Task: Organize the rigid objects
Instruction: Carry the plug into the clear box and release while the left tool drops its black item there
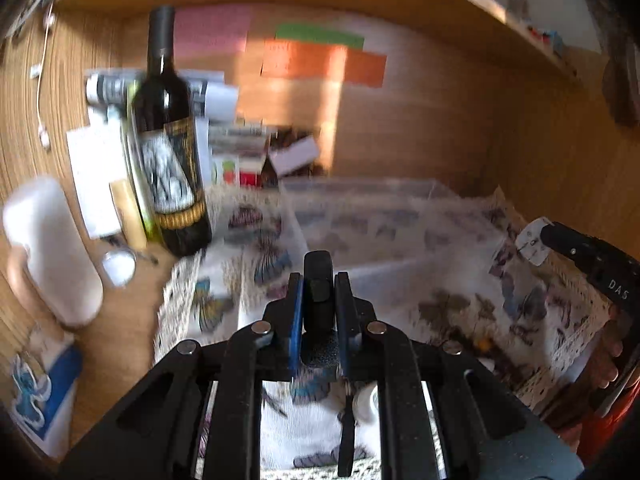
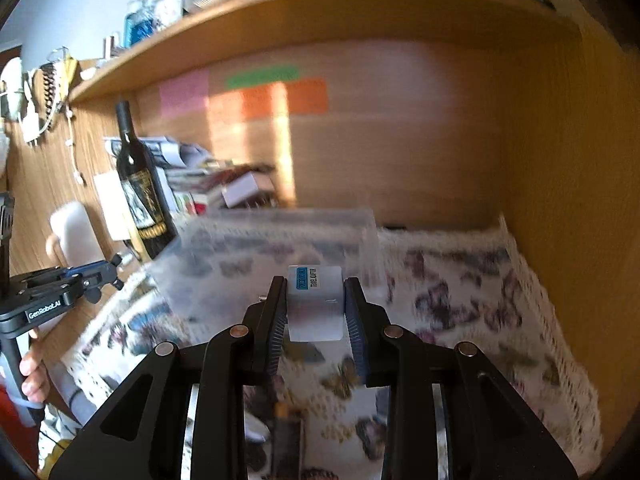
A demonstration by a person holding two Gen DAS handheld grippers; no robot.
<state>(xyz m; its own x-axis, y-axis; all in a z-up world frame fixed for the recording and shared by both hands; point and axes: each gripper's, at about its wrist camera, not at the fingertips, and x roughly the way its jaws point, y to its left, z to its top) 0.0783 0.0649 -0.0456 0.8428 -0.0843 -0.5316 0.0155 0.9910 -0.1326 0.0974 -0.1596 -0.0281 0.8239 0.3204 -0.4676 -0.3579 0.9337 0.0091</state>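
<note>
Currently both views are motion-blurred, so fine detail is soft.

Your left hand-held gripper (image 1: 319, 280) is clamped on a small black object (image 1: 317, 292), upright between the blue pads; what it is cannot be made out. It hangs above the butterfly-print cloth (image 1: 472, 312) that covers the surface, just in front of the clear plastic box (image 1: 360, 216).

Your right hand-held gripper (image 2: 315, 304) is clamped on a white block (image 2: 316, 304) with a blue label and dark print on its top face. It too sits over the cloth, at the near edge of the clear box.

Left of the box, a dark wine bottle (image 1: 170, 136) stands upright on bare wood beside the cloth's edge. Behind it lies a heap of papers and magazines (image 1: 224, 120). A white bottle (image 1: 52, 248) stands further left, near a small round white lid (image 1: 119, 266).

On the wooden back panel: pink (image 1: 212, 32), green (image 1: 320, 36) and orange (image 1: 324, 64) paper notes, with a band of sunlight across them. A shelf (image 2: 320, 12) above carries jars and clutter.
</note>
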